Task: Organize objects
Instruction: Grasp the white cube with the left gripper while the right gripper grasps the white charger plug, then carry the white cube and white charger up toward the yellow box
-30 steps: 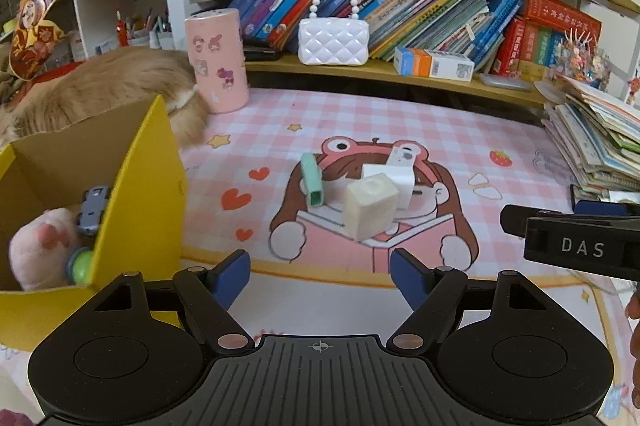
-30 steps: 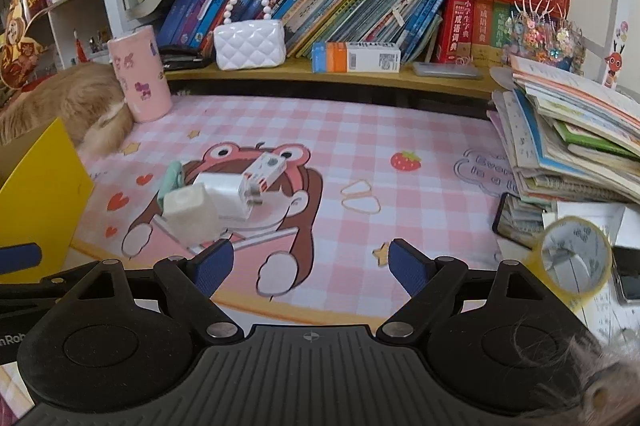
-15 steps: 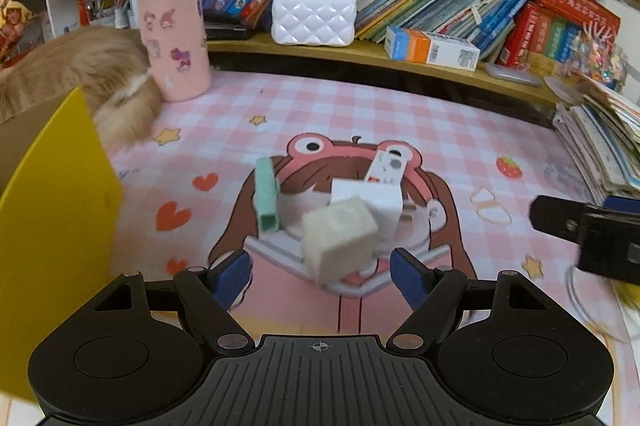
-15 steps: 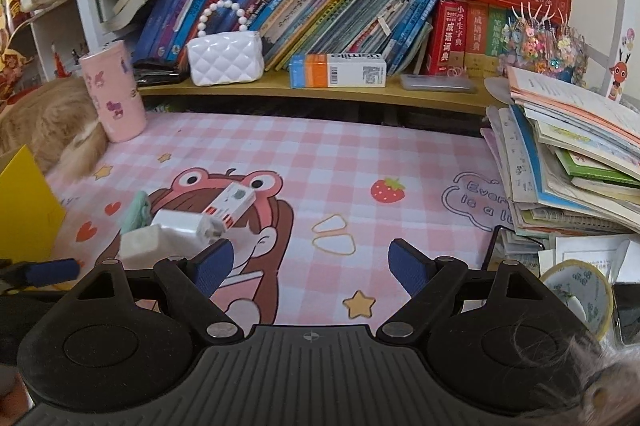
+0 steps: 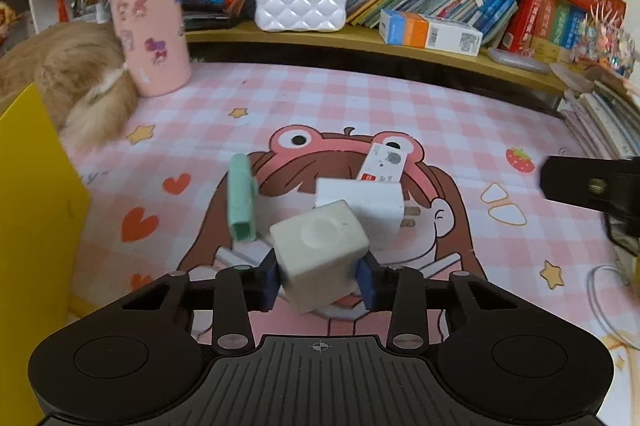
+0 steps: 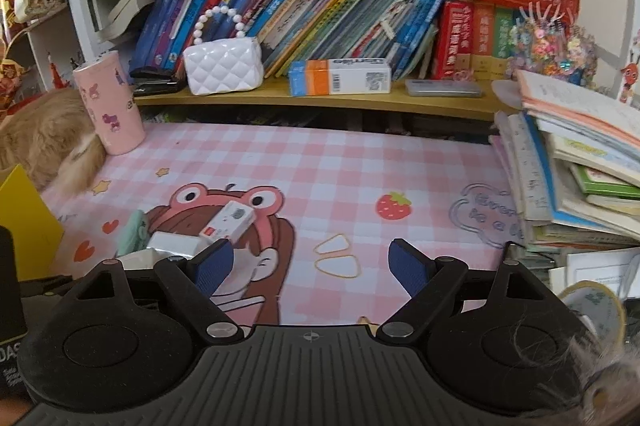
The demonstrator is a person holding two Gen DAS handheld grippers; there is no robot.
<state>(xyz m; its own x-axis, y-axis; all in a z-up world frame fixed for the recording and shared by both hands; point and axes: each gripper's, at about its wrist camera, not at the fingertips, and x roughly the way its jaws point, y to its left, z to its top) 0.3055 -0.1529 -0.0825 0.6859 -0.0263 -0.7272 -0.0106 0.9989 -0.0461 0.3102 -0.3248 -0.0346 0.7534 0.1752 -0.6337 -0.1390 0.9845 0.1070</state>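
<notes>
From my left wrist, my left tool [image 5: 320,280] is closing on the cream cube [image 5: 320,258]; its blue pads sit against the cube's two sides, and the cube stands tilted between them. Just behind the cube lies a white charger [image 5: 366,204] with its prongs pointing right, and a small white box [image 5: 386,164] with a red label leans on the charger's far edge. A mint green case [image 5: 241,202] lies just left of the pile. All of these rest on the pink checked mat [image 5: 420,122] that covers the surface, over its cartoon girl in a frog hat. A yellow box [image 5: 36,210] stands at the left edge, well apart from the pile. A pink cup [image 5: 150,30] stands at the back left, beside tan fur [image 5: 76,82]. On the shelf [image 5: 360,40] behind are a white quilted purse [image 5: 300,0] and an orange and blue carton [image 5: 430,32]. The black body of my other tool shows at the right edge.

From my right wrist, my right tool [image 6: 312,264] stands about half open with nothing between its fingers, hovering over the mat [image 6: 360,162]. The small white box [image 6: 228,222], charger [image 6: 176,242] and green case [image 6: 134,232] lie to its left; the cube is hidden here. A stack of books [image 6: 580,162] fills the right side, and a roll of tape [image 6: 592,306] lies at the lower right.
</notes>
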